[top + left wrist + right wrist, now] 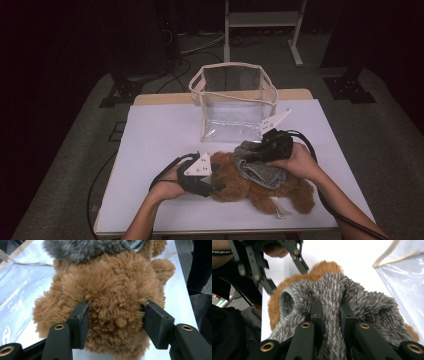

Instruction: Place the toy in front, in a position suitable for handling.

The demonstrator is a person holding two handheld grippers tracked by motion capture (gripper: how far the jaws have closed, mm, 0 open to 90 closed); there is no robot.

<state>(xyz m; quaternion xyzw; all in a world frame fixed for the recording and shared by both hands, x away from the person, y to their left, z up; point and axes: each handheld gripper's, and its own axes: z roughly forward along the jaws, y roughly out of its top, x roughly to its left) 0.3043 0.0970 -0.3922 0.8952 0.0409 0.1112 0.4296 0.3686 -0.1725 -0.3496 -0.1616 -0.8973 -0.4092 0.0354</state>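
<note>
Hands work a brown plush bear [250, 184] lying on its side near the front edge of the white-covered surface [150, 135], head toward the left. The left claw [214, 184] clamps the bear's furry head, its two black pads [79, 322] pressed into the fur on either side, as the left gripper view shows. The right claw [255, 149] pinches a fold of grey fuzzy knit garment [261, 165] that is draped over the bear's middle; in the right gripper view the pads [318, 312] stand narrow with the grey fabric bunched between them, and a ribbed opening of the garment gapes to their left. Behind the bear, toward the far edge of the surface, a clear plastic bag [232, 102] with cream trim stands upright and open at the top, apart from the toy. A small white tag [280, 212] trails from the bear's lower body onto the surface. Black cables run from both claws off the surface's sides.
</note>
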